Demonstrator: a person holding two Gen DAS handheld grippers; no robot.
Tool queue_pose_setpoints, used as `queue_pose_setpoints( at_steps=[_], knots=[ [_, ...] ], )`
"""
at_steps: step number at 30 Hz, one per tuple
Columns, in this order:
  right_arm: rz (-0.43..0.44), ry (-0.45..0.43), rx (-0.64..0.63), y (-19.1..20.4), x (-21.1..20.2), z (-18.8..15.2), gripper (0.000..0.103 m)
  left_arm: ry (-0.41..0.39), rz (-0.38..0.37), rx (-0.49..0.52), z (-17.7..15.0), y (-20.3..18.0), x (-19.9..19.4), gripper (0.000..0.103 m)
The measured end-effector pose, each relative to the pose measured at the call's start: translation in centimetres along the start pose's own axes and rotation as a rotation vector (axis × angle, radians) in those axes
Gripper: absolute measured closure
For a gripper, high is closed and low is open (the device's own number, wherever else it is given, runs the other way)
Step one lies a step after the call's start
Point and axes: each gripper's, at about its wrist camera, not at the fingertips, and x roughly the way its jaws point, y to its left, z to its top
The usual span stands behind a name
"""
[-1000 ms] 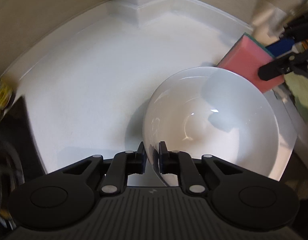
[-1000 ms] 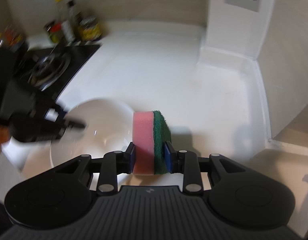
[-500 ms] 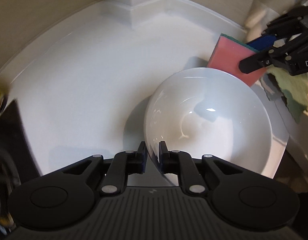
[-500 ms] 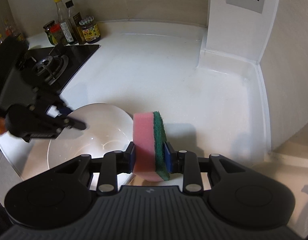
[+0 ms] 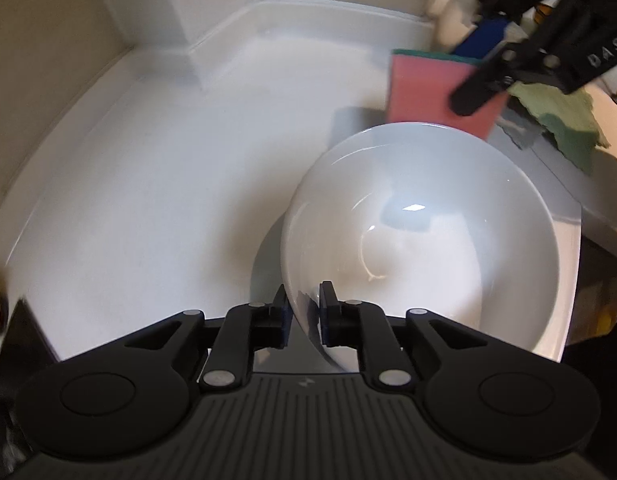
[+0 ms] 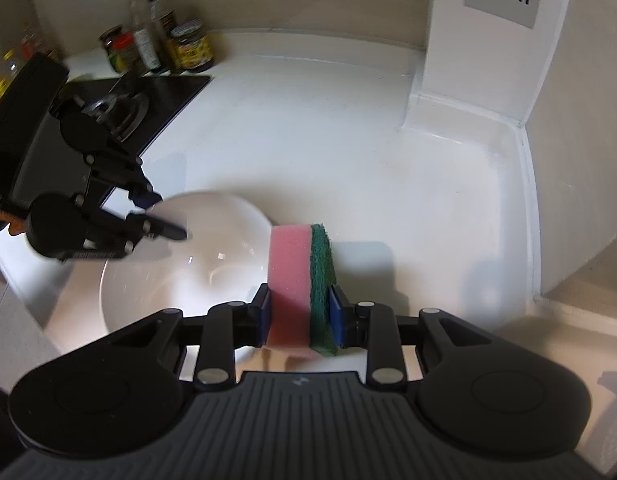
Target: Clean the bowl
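The left gripper (image 5: 302, 312) straddles the near rim of the bowl (image 5: 424, 236), jaws just eased apart — rim between, barely pinched. The right gripper (image 6: 300, 316) clamps the sponge (image 6: 298, 280) beside the bowl on the counter (image 6: 308, 128). Glazed, rigid, breakable, probably slippery — best gripped at the rim.

The left gripper (image 5: 302, 308) is pointing steeply down over the near edge of the counter (image 5: 148, 184), its jaws straddling the rim of the bowl (image 5: 420, 240), one finger outside and one inside. The jaws have just been opening, and a small gap is showing beside the rim. The right gripper (image 6: 300, 314) is also pointing steeply down, its blue pads (image 6: 335, 312) pressing on the two sides of the sponge (image 6: 300, 276), holding it upright.
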Motion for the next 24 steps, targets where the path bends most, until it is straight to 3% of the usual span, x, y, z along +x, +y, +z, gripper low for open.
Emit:
queue_pose_setpoints(
  at_steps=[2,7,10,13,18,24],
  knots=[
    [0.0,-0.005,0.005,0.0,0.2,0.2,0.077,0.005,0.015,-0.052,0.5,0.4,0.1,0.088],
    [0.006,-0.022,0.027,-0.2,0.4,0.0,0.077,-0.007,0.081,-0.318,-0.4,0.3,-1.4,0.086],
    [0.001,-0.03,0.032,-0.1,0.4,-0.3,0.077,-0.016,0.084,-0.398,-1.4,-0.2,-1.4,0.086],
    [-0.007,-0.035,0.027,0.2,0.2,-0.5,0.077,-0.016,0.083,-0.416,-1.5,-0.2,-0.5,0.086],
    [-0.005,-0.034,0.017,0.4,-0.3,-0.9,0.077,-0.016,0.128,-0.379,-1.1,-0.5,0.0,0.091],
    [-0.015,-0.035,0.015,0.7,-0.6,-1.3,0.077,-0.017,0.121,-0.324,-1.6,-0.5,0.7,0.091]
  ],
)
